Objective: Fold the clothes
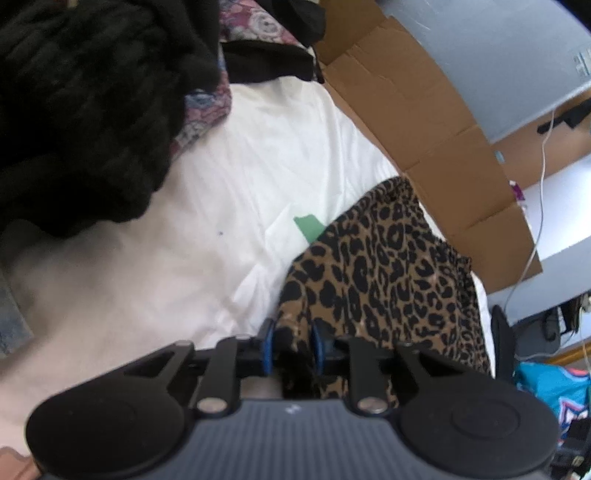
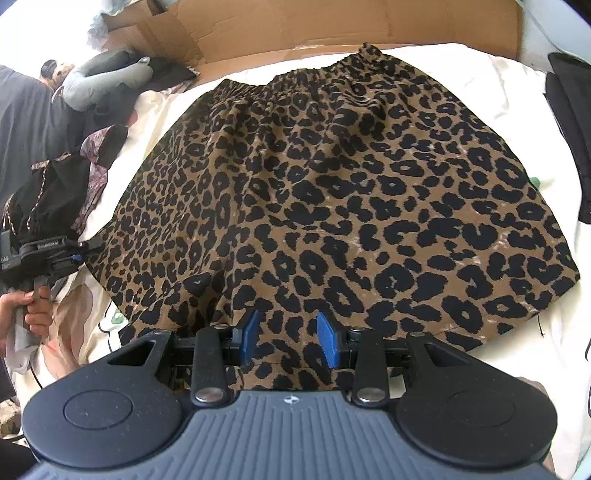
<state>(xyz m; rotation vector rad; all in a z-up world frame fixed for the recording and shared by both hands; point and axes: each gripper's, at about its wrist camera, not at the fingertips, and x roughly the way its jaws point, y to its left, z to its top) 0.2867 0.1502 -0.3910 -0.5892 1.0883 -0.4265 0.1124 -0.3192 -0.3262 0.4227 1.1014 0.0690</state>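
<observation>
A leopard-print skirt (image 2: 332, 184) lies spread on a white sheet (image 2: 517, 74), its elastic waistband at the far side. My right gripper (image 2: 290, 336) stands open over the near hem, its blue pads apart with flat fabric below them. In the left wrist view the skirt (image 1: 388, 266) runs away to the right, and my left gripper (image 1: 292, 345) is shut on a bunched corner of it. From the right wrist view, the left gripper (image 2: 83, 253) sits at the skirt's left corner, held by a hand (image 2: 33, 306).
A heap of black and patterned clothes (image 1: 74, 110) lies on the sheet's (image 1: 184, 221) left side. Flattened cardboard (image 2: 332, 22) lines the far edge. A black garment (image 2: 569, 129) lies at the right, and a grey plush toy (image 2: 99, 81) at the far left.
</observation>
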